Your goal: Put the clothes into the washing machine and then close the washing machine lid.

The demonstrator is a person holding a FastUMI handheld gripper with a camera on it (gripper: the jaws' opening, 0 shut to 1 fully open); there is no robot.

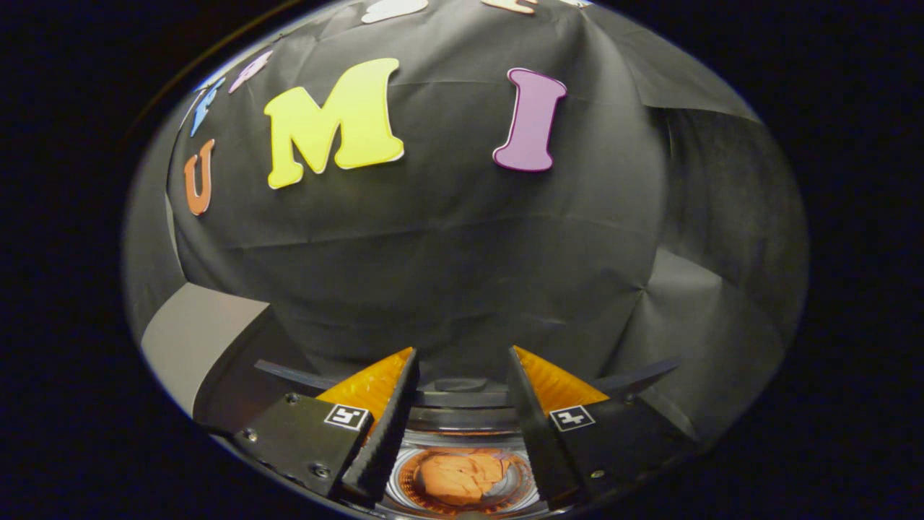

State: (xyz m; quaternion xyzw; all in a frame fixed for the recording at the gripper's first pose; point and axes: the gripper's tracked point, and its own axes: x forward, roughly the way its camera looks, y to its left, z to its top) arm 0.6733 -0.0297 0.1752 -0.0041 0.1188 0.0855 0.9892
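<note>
My gripper (pixel 462 350) is open with nothing between its fingers, and it hovers over the washing machine (pixel 462 422). Below the fingers, the round drum opening shows an orange garment (pixel 458 477) lying crumpled inside it. The garment is well under the fingers and apart from them. A dark curved edge (pixel 289 374) runs behind both fingers, from left to right across the back of the opening. It looks like the raised lid, but I cannot tell for sure.
The black cloth wall (pixel 447 245) hangs close behind the machine. A pale grey surface (pixel 191 332) lies to the left of the machine.
</note>
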